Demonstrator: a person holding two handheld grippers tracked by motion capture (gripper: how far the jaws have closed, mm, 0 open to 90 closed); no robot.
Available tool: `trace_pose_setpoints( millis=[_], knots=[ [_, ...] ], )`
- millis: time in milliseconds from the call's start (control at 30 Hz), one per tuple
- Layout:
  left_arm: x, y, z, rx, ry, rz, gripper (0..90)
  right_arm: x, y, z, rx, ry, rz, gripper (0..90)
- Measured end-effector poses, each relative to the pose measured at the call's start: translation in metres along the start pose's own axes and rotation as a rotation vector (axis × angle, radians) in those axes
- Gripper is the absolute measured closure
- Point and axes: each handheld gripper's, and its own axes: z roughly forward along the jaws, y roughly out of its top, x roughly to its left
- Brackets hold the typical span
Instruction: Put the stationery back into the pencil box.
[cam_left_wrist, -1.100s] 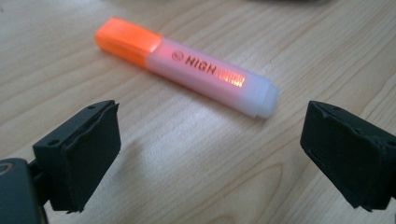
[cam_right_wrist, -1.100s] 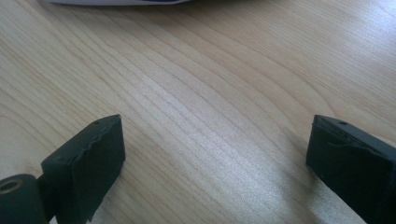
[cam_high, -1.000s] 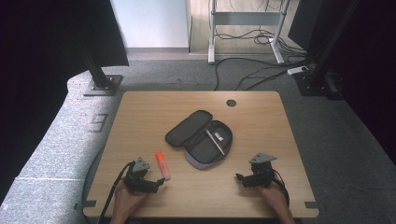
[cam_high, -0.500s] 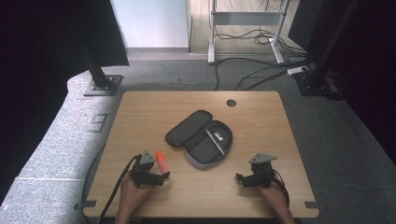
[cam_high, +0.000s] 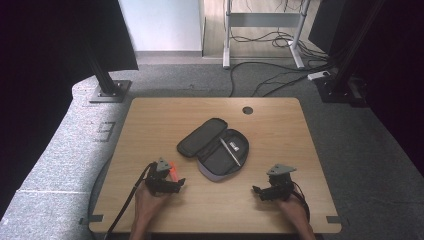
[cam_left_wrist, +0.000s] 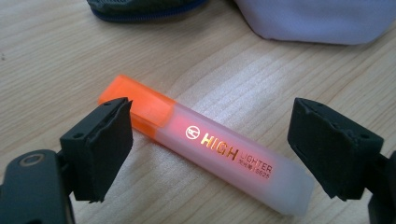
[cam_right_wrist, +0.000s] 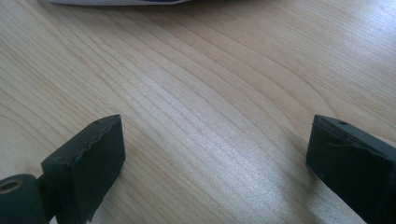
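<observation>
An orange highlighter (cam_left_wrist: 205, 149) with a frosted cap lies flat on the wooden table (cam_high: 150, 125), slanted between the wide-apart jaws of my left gripper (cam_left_wrist: 210, 154). From above, the highlighter's orange end (cam_high: 173, 169) peeks out beside the left gripper (cam_high: 170, 184), which is open around it. An open dark pencil case (cam_high: 215, 147) lies mid-table with a pen inside. My right gripper (cam_high: 260, 191) rests open near the front right, over bare wood (cam_right_wrist: 210, 140).
The pencil case's pale underside (cam_left_wrist: 308, 18) and zipped edge (cam_left_wrist: 140, 9) lie just beyond the highlighter. A round cable hole (cam_high: 247, 110) sits at the table's far edge. Dark stands and cables cover the floor behind.
My left gripper has slid right and forward onto the highlighter, so its jaws now straddle it and cover most of it from above. The right gripper has stayed put.
</observation>
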Motion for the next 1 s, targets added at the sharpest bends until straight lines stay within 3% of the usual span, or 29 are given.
trace_pose_setpoints(
  millis=[433, 600, 1000],
  knots=[
    [0.004, -0.008, 0.000, 0.006, 0.009, -0.028, 17.4, 0.000, 0.000, 0.000, 0.000, 0.000, 0.000, 4.1],
    [0.005, -0.012, 0.000, 0.027, 0.032, -0.024, 25.7, 0.000, 0.000, 0.000, 0.000, 0.000, 0.000, 4.1],
    [0.015, -0.018, -0.009, 0.010, 0.045, -0.054, 54.2, 0.000, 0.000, 0.000, 0.000, 0.000, 0.000, 4.1]
  ],
)
